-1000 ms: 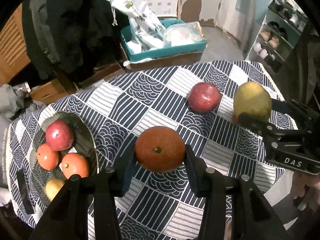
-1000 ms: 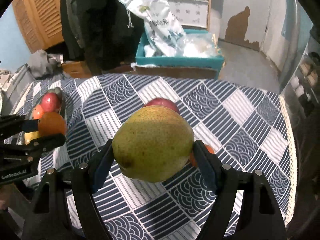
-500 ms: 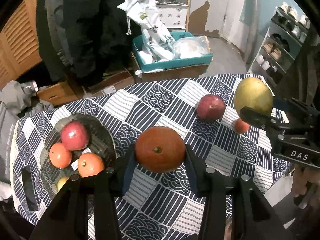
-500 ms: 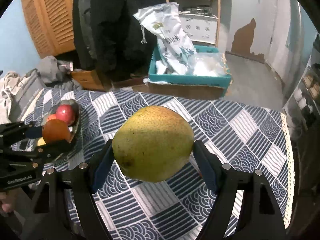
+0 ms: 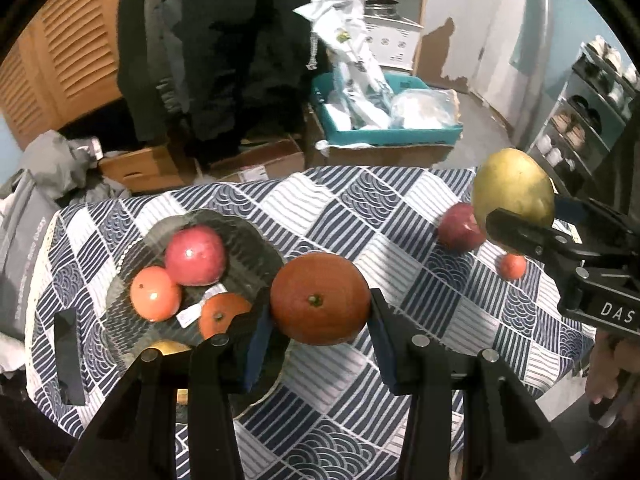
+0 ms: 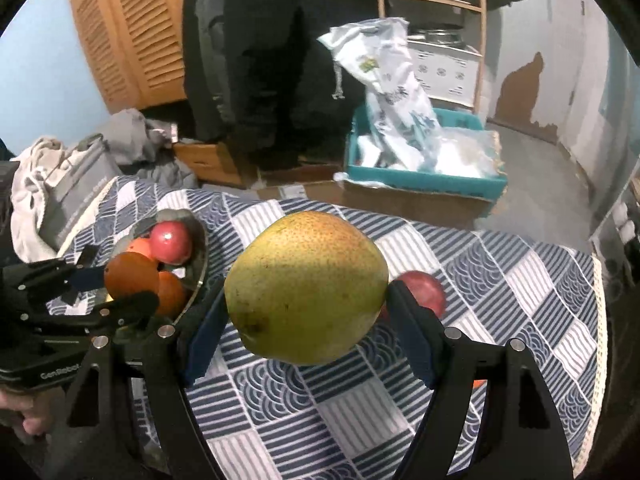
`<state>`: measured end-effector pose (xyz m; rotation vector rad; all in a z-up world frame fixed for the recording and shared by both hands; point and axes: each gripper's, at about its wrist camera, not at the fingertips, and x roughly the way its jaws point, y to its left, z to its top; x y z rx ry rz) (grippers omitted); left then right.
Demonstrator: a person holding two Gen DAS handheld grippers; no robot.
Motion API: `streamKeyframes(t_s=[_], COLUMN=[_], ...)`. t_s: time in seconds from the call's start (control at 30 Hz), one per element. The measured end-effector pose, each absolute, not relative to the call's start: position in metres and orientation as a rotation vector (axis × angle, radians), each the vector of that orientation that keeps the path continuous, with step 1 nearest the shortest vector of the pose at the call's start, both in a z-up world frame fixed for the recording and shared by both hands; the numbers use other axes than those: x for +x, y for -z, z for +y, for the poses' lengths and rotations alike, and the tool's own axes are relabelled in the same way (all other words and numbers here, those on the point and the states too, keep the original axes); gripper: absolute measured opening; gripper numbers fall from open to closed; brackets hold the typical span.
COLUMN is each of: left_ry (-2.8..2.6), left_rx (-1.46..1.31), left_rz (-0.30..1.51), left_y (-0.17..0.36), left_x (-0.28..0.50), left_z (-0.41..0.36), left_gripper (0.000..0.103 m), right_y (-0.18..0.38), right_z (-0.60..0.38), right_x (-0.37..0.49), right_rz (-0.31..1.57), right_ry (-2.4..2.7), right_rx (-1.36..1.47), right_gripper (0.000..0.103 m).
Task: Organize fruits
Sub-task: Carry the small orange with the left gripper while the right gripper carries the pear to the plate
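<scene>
A round, firm orange (image 5: 320, 303) is pinched at its widest by the left gripper (image 5: 318, 338); a heavier, smooth yellow-green pear (image 6: 306, 287) is likewise clamped by the right gripper (image 6: 308, 332).

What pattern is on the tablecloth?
Navy and white squares of wave arcs and stripes on the tablecloth; clearest in the left wrist view.

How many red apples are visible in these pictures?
2. One apple lies in the bowl with the oranges; another apple sits on the tablecloth, behind the pear. Others may be hidden.
</scene>
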<state>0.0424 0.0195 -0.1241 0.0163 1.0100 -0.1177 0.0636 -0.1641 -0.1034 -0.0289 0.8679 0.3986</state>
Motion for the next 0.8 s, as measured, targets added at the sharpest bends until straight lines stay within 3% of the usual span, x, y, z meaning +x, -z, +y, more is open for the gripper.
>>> streamKeyframes(t_s=[0.8], left_ry=[-0.052], left_rx=[-0.109], left_rz=[1.047], left_y=[0.153], left_x=[0.045], left_z=[0.127], left_gripper=[0.047], right_y=[0.124], right_z=[-0.057], right_x=[0.096], right_rz=[0.931], right_ry=[-0.576], right_rx=[-0.084], right_gripper=[0.078])
